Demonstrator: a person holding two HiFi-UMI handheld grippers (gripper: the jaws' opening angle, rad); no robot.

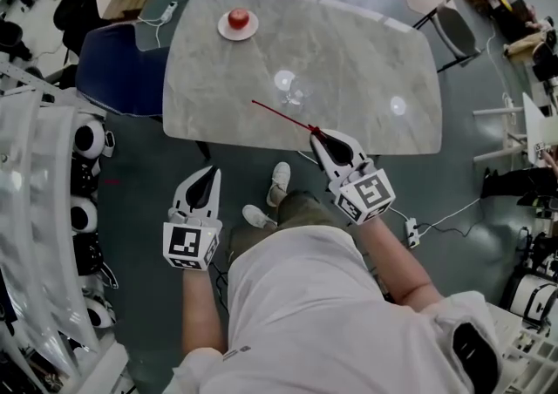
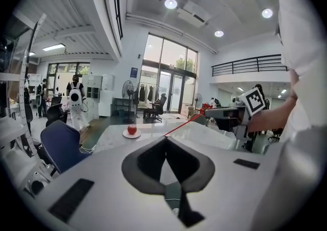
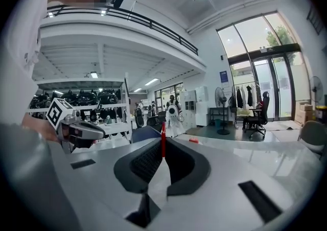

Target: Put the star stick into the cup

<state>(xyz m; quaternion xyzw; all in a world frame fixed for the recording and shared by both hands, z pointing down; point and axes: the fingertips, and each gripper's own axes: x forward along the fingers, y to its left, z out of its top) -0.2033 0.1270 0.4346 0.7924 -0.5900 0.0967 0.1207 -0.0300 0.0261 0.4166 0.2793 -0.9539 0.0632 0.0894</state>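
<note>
Head view: the right gripper (image 1: 317, 134) clamps the star stick (image 1: 283, 116), which points far-left; the cup (image 1: 296, 93) stands just beyond its shaft. Closed and empty, the left gripper (image 1: 212, 176) is farther.

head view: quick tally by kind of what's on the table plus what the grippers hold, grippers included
red stick, held in the right gripper: 1
clear cup: 1
apple: 1
plate: 1
grippers: 2, left gripper and right gripper
total: 6
</note>
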